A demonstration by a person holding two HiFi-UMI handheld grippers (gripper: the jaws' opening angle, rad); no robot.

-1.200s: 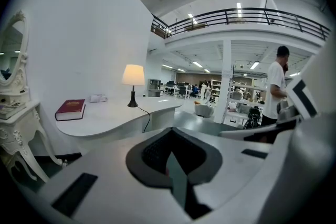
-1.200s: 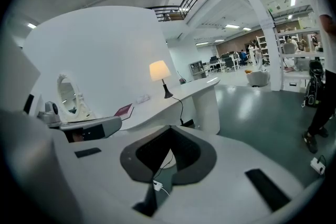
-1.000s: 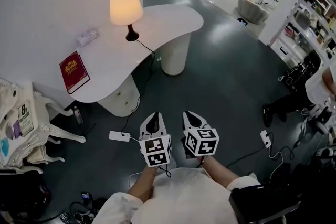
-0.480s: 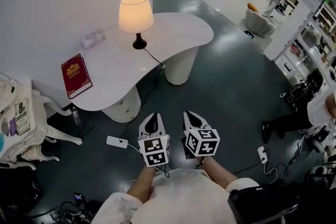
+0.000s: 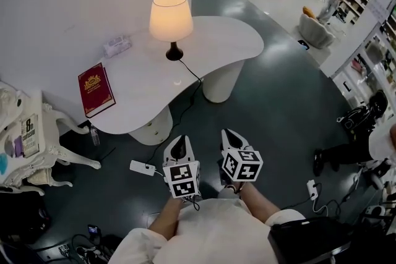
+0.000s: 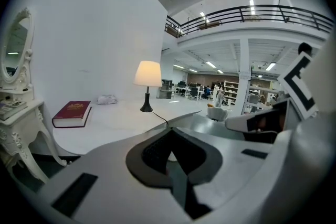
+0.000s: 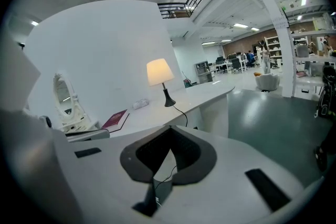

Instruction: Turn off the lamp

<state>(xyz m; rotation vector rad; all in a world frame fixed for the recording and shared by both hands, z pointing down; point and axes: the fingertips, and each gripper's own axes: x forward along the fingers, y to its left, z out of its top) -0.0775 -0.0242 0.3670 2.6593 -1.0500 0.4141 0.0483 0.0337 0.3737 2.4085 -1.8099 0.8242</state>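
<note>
Lamp (image 5: 170, 17) stands lit on the white table (image 5: 229, 34) with a red book (image 5: 96, 89).

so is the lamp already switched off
No, the lamp on the white table is lit, its shade glowing warm yellow.

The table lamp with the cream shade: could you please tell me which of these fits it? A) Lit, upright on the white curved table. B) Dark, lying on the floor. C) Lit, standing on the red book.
A: the cream-shaded table lamp glows and stands upright on the white curved table, apart from the red hardcover book.
</note>
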